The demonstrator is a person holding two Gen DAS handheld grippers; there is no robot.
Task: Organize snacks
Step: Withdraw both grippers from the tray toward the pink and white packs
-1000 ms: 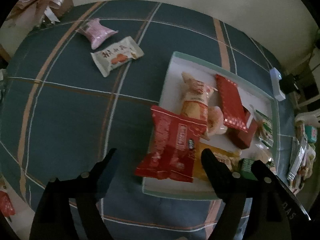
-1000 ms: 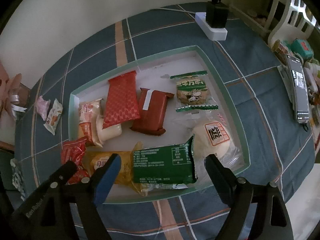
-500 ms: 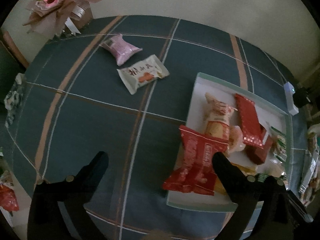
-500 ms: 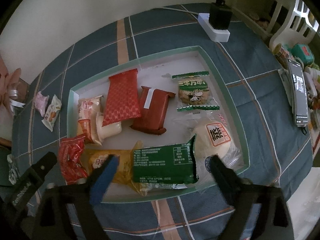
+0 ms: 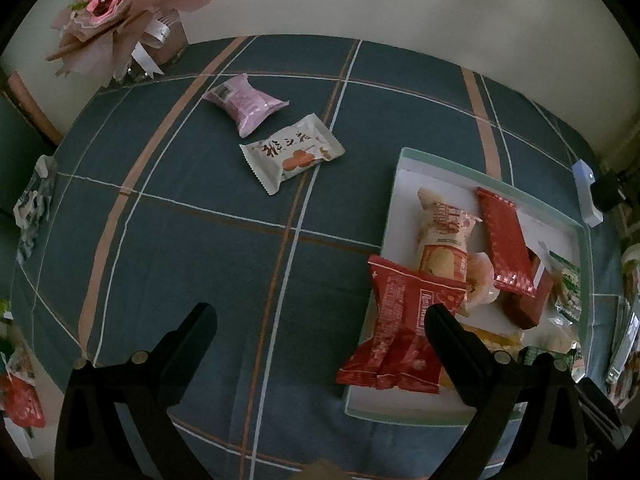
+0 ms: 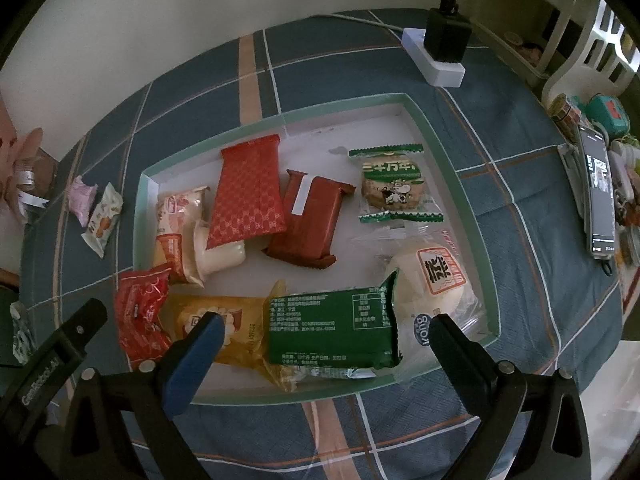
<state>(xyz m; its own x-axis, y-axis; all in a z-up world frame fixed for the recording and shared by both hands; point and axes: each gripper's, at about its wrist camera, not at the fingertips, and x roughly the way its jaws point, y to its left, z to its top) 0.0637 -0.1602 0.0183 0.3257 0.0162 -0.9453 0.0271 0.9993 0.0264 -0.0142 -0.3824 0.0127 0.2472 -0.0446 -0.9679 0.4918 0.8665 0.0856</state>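
Snacks fill a shallow white tray with a pale green rim (image 6: 460,184) on a blue plaid tablecloth (image 5: 192,248); in the right wrist view the green packet (image 6: 332,330) lies at the tray's near edge, partly over a clear-wrapped white bun (image 6: 436,280) to its right and a yellow packet (image 6: 228,328) to its left; farther in sit a dark red bar (image 6: 310,220), a patterned red packet (image 6: 248,192) overlapping a white bun-like snack (image 6: 218,254), a cream-and-orange packet (image 6: 176,220) at the left wall, and a green-trimmed biscuit packet (image 6: 394,186) toward the far right; a crinkled red bag (image 5: 404,328) straddles the tray's near left corner, half on the cloth. Outside the tray, well to its left and farther off, a white packet with an orange print (image 5: 292,152) lies just beside a pink packet (image 5: 246,104).

The left gripper (image 5: 320,318) hangs over bare cloth with its jaws spread wide and nothing between them, its right finger (image 5: 452,340) overlapping the red bag in view; the right gripper (image 6: 324,328) hovers above the green packet, jaws equally wide, holding nothing.

At the edges: a paper-wrapped bouquet (image 5: 116,12) at the far left, a white power strip with a black charger (image 6: 440,52) at the far side, and a phone (image 6: 600,196) at the right.
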